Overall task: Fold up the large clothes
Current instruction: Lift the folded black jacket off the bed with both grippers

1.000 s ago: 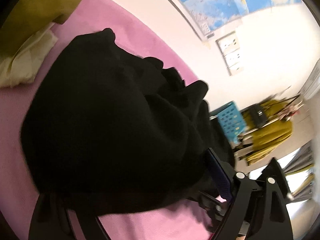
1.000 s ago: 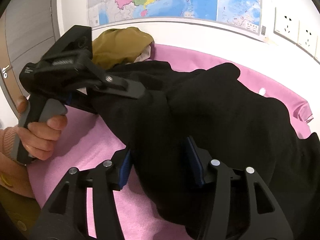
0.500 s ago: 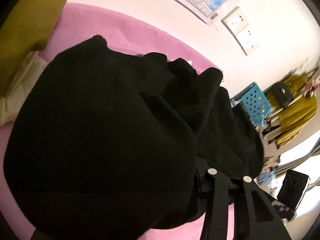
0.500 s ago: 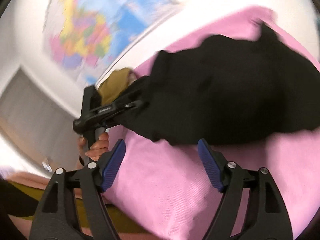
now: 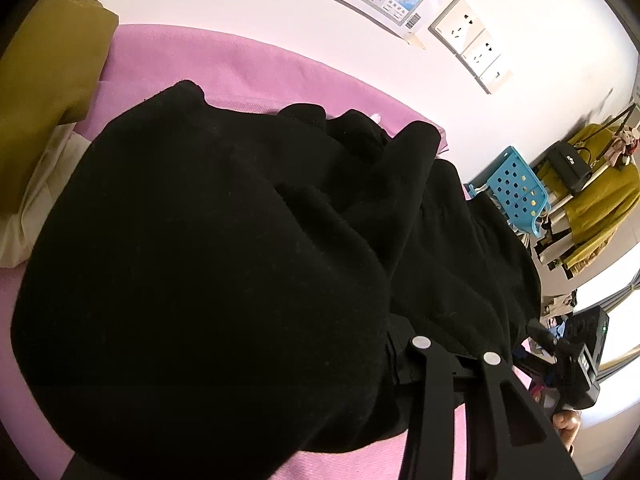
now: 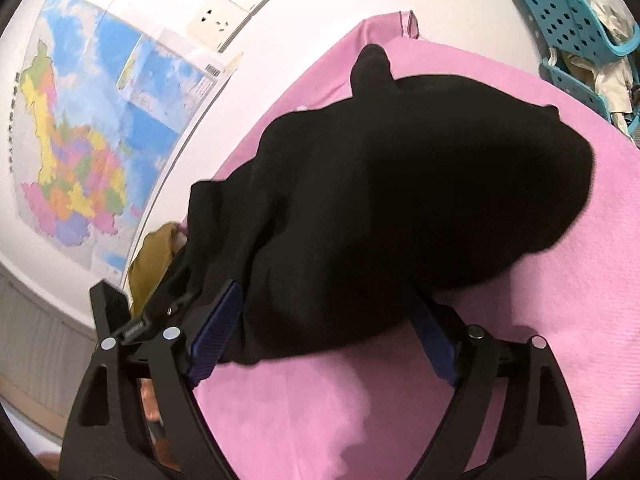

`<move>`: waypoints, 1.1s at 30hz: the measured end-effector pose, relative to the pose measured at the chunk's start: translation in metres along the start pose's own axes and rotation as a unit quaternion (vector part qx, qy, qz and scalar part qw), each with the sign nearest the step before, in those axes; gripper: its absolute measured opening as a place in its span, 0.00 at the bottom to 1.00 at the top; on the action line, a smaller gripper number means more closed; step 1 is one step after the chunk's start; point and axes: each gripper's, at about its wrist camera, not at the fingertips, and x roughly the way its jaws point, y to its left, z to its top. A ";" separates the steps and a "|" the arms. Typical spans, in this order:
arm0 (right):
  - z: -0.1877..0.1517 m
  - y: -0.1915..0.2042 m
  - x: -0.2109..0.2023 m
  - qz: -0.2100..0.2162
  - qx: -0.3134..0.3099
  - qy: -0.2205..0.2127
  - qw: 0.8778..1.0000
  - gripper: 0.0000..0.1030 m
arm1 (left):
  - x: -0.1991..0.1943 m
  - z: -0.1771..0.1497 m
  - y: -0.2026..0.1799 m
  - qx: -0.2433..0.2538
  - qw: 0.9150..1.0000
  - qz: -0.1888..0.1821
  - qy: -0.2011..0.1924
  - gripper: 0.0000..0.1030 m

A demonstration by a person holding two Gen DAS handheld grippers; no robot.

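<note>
A large black garment lies bunched on a pink cloth-covered surface. It also shows in the right wrist view as a rumpled heap. My left gripper is shut on a fold of the garment; its tips are buried in the cloth. It appears in the right wrist view, clamped on the garment's left edge. My right gripper is open, its blue-padded fingers spread on either side of the garment's near edge, holding nothing. In the left wrist view the right gripper's body shows at the right, its jaws hidden.
An olive garment and a cream cloth lie at the left end of the surface. A blue perforated basket stands to the right; it also shows in the right wrist view. A wall with map runs behind.
My left gripper has pulled the garment's fold closer and lower, filling its view. My right gripper has swung round and moved in so its open fingers now straddle the garment's near edge.
</note>
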 end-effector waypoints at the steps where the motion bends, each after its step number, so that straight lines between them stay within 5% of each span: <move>1: 0.000 0.002 0.003 -0.005 0.002 -0.004 1.000 0.82 | 0.000 0.000 -0.001 0.002 1.000 0.001 0.000 0.41; 10: 0.005 0.016 0.023 -0.060 -0.002 -0.043 0.997 0.87 | 0.003 -0.001 -0.003 0.013 1.000 0.011 -0.004 0.44; 14: 0.007 0.017 0.024 -0.050 0.004 -0.062 0.997 0.65 | 0.005 -0.001 -0.004 0.015 1.000 0.016 -0.003 0.48; 16: 0.009 0.016 0.019 -0.031 0.004 -0.069 0.997 0.63 | 0.007 -0.001 -0.002 0.011 1.000 0.016 -0.001 0.50; 20: 0.012 0.004 0.029 -0.030 0.025 -0.033 0.999 0.64 | 0.007 -0.001 0.000 0.007 1.000 0.012 -0.002 0.53; 23: 0.013 0.010 0.034 -0.029 0.019 -0.040 0.999 0.75 | 0.008 0.000 0.000 0.003 1.000 0.001 -0.002 0.61; 26: 0.017 0.018 0.043 -0.033 0.007 -0.045 0.998 0.77 | 0.009 0.001 0.000 -0.002 1.000 0.001 -0.001 0.62; 27: 0.018 0.019 0.046 -0.031 0.006 -0.048 0.998 0.75 | 0.008 0.002 0.000 -0.003 1.000 0.001 0.000 0.62; 29: 0.022 0.017 0.051 -0.031 0.013 -0.046 0.998 0.52 | 0.007 0.004 0.002 -0.014 1.000 0.011 -0.001 0.63; 33: 0.025 0.006 0.052 -0.020 0.016 -0.039 0.999 0.36 | -0.001 0.003 -0.002 -0.010 0.999 0.044 -0.022 0.63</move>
